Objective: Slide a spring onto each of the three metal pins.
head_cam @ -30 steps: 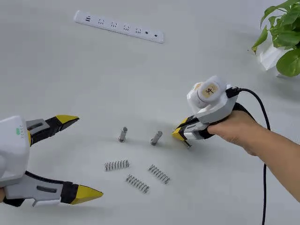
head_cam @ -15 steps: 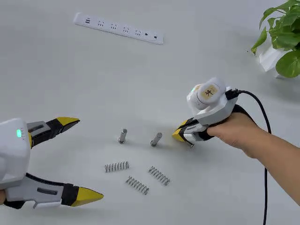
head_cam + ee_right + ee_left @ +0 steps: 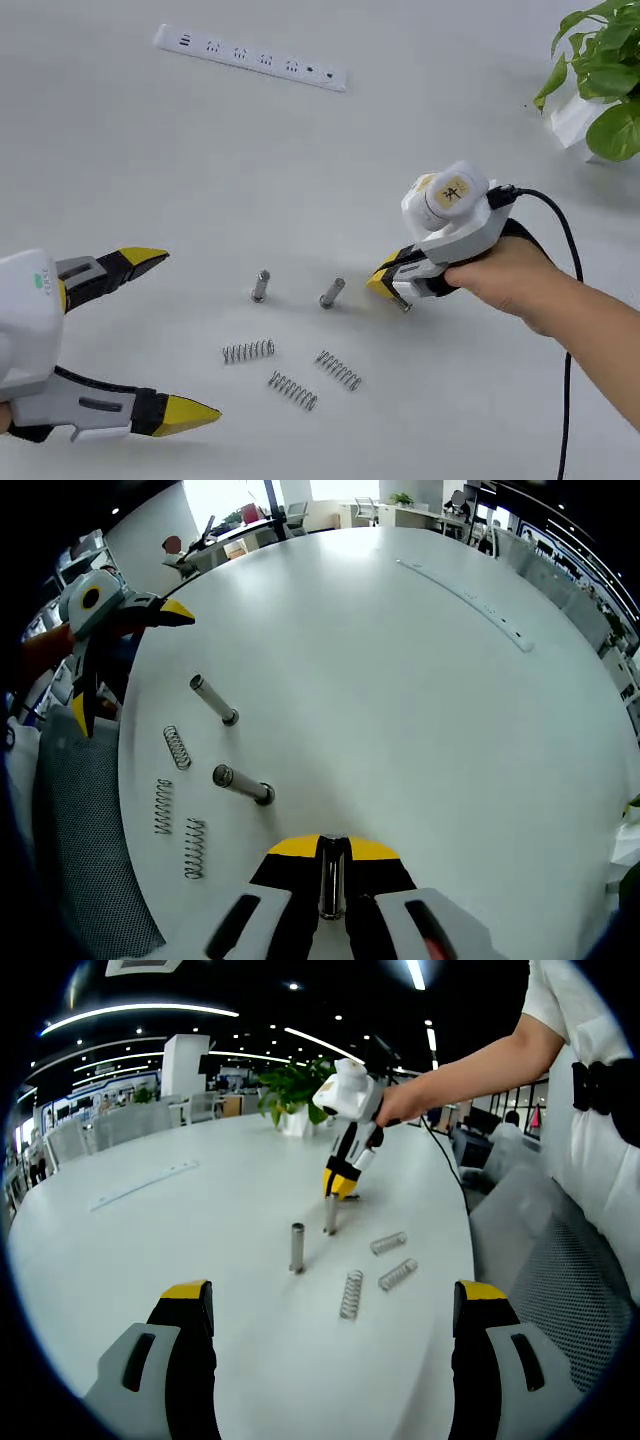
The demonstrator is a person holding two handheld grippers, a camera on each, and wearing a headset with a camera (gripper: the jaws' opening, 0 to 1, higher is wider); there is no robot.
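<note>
Nudged right gripper (image 3: 388,287) slightly away from two upright pins (image 3: 260,286) (image 3: 332,293); fingers clamped on third metal pin (image 3: 401,305), low over desk (image 3: 300,180). Holds left gripper (image 3: 190,333) fingers spread wide, empty. Three springs (image 3: 248,351) (image 3: 339,370) (image 3: 293,391) lying loose before upright pins.

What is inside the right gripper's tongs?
A metal pin, clamped by the shut tongs of the right gripper. One end pokes out in the head view; the gripped stretch is covered there.

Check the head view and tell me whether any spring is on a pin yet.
No, all three springs lie loose on the table, and the two pins near them are bare.
</note>
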